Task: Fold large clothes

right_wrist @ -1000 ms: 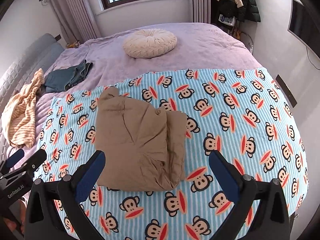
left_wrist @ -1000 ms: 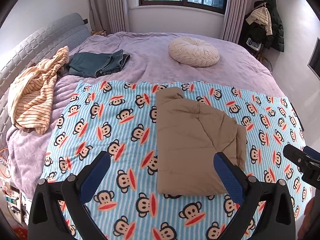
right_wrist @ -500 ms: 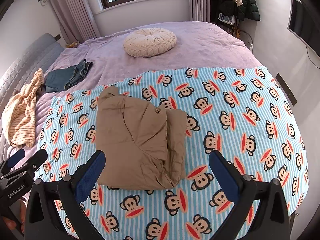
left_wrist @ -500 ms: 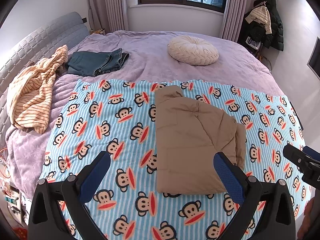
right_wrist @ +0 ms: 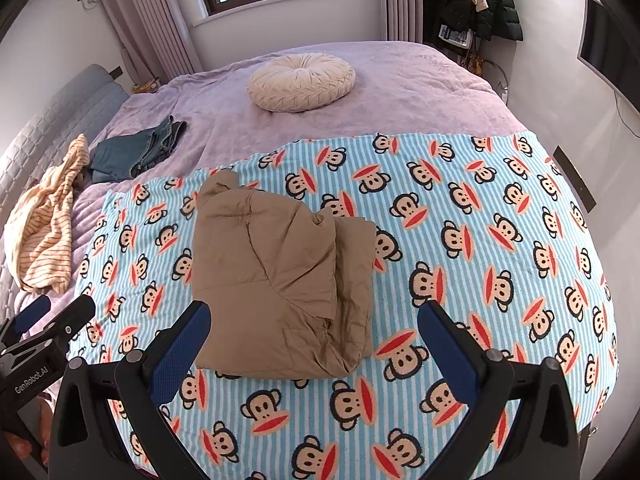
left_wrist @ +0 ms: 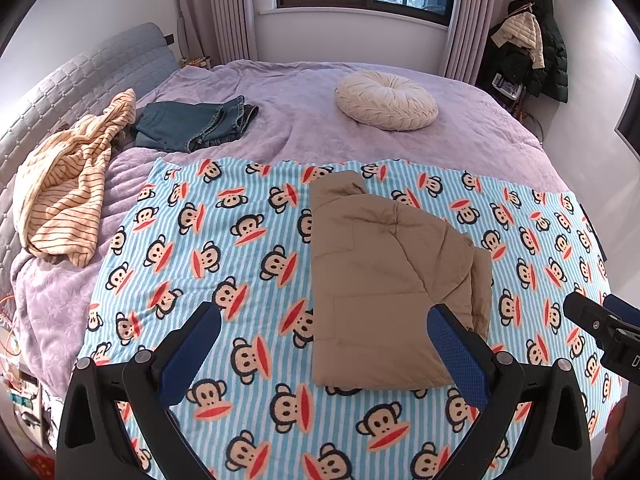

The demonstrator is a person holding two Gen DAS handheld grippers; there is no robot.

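Left wrist view: my left gripper is spread wide, holding nothing, above the monkey-print blanket. The folded tan garment lies on the blanket, right of centre.

Right wrist view: my right gripper is likewise released, empty; the garment lies just beyond, left of centre. The left gripper shows near left.

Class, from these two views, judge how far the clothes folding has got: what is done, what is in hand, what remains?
Done: the tan jacket lies folded on the monkey blanket. In hand: nothing; the left hand-held gripper and right hand-held gripper are open. Left: the striped top looks crumpled; the jeans seem folded.
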